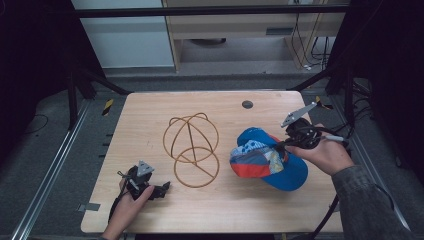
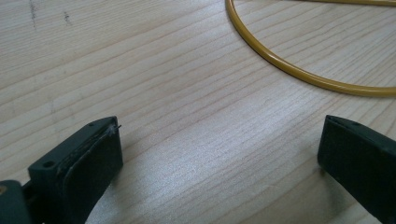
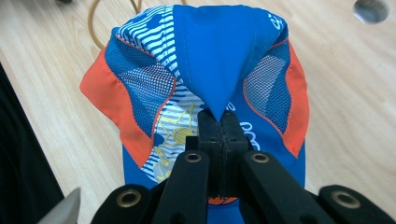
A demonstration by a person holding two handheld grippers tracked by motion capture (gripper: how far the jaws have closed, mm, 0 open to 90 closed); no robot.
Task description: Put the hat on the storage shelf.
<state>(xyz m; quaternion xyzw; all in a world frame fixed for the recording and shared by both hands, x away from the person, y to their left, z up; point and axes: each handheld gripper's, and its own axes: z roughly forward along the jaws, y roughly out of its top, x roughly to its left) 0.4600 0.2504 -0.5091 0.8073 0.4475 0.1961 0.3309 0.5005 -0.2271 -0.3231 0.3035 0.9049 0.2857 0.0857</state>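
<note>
While the left gripper [image 1: 162,190] rests with jaws spread at the near table [image 1: 150,105] edge, the right gripper [image 3: 219,126], clenched, pinches the blue cap [image 1: 267,157] fabric, cap hanging beside the wire frame [image 1: 192,147].

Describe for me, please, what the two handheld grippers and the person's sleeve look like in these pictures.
Both are black two-jaw tools. The left gripper carries a grey three-cornered plate on top and has blocky, flat-faced fingers. The right gripper has a similar grey plate, brass-coloured rivets on its jaw arms, and a dark cable trailing off. The person wears a grey-green sleeve.
</note>
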